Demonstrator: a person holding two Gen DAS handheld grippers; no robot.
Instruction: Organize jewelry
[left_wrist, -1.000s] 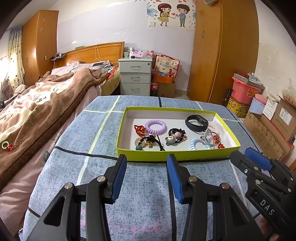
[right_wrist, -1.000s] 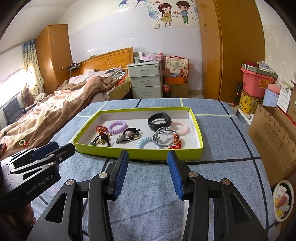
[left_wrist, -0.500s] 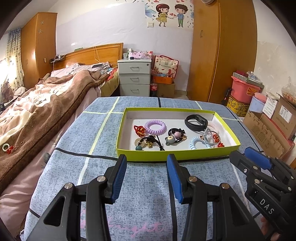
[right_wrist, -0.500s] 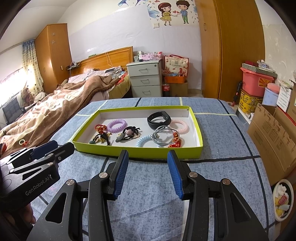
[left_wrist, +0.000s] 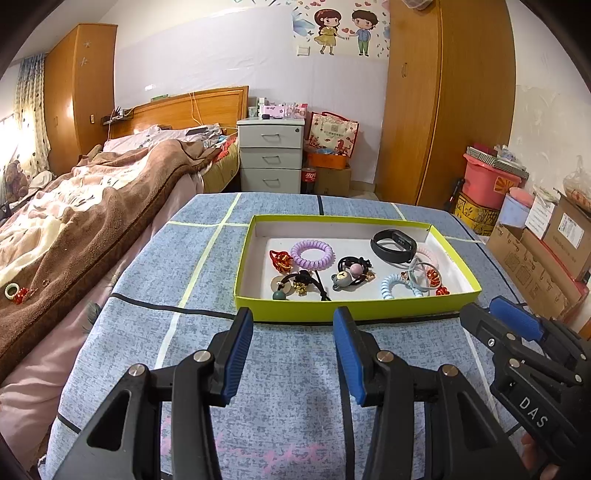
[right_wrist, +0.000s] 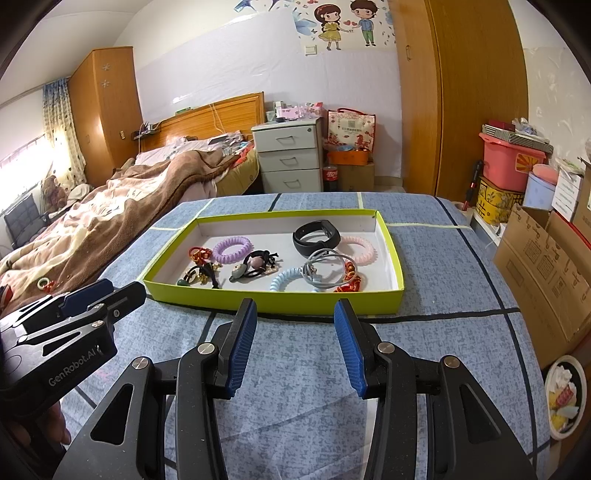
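Nothing has really moved: your left tool and right tool still hover wide apart, empty, just before the green tray of hair ties on the table.

Ahead of you, the tray sits on the table, just beyond both grippers. Your left gripper is positioned before the tray's near wall; your right gripper is alongside it, to its right. Inside the tray, the coiled hair tie lies at the left rear, with the knot charm just beside it on the left. The wristband lies at the right rear. The bear hair tie lies in the middle. The bed stands left of the table, and the nightstand stands behind it.
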